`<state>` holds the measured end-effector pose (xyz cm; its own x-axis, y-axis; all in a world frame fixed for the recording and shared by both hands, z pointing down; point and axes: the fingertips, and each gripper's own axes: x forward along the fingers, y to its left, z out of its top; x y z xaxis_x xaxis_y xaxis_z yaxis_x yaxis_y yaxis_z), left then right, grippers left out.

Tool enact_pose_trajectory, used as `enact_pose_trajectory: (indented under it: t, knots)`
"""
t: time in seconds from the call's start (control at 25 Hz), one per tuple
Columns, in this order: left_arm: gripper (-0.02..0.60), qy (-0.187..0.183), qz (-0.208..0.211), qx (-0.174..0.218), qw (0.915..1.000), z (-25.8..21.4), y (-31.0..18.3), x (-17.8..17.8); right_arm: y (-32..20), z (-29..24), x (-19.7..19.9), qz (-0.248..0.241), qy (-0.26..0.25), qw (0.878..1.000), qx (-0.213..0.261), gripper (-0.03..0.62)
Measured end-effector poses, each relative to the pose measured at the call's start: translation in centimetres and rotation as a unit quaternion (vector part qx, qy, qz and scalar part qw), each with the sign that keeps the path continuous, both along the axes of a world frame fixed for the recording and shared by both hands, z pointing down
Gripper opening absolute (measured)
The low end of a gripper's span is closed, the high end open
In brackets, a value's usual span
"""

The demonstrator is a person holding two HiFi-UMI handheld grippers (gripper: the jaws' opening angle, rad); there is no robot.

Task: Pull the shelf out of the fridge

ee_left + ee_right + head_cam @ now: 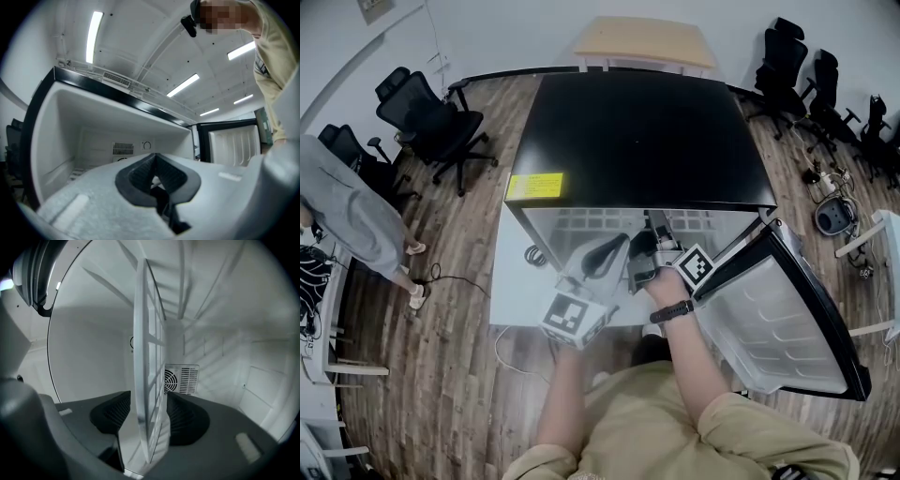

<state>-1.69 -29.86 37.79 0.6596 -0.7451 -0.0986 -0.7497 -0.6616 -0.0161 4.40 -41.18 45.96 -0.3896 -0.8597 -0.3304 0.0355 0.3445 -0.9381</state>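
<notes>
Right gripper (145, 414), jaws apart, straddles the shelf (149, 348) edge inside the open fridge (642, 141), seemingly not yet clamped; left gripper (154, 176) hovers closed, empty. Shelf sits in place, the pull yet to begin

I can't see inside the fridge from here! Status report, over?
Left hand-held gripper shut, empty. Right hand-held gripper open, shelf edge between its jaws. Fridge door open wide, nothing seen blocking.
</notes>
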Motion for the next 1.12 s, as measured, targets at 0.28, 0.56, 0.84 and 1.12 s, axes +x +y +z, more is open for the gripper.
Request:
enact_pose_trajectory:
  t: [0.28,0.56,0.84,1.12]
  knots:
    - [-0.002,0.003,-0.009,-0.004,0.9999,0.4,-0.3,-0.5,-0.3,0.4,-0.7,-0.010,0.009,1.000,-0.008,0.181]
    - [-0.002,0.004,-0.011,-0.010,0.9999,0.6,-0.5,-0.7,-0.5,0.8,-0.8,-0.016,0.010,1.000,-0.015,0.064]
    - [-0.002,0.008,-0.006,-0.013,0.9999,0.6,-0.2,-0.2,-0.3,1.2,-0.7,-0.017,0.006,0.999,-0.047,0.041]
    - [-0.002,0.007,0.004,-0.016,0.9998,0.7,0.7,0.1,0.5,1.0,-0.7,-0.018,-0.003,0.999,-0.048,0.035]
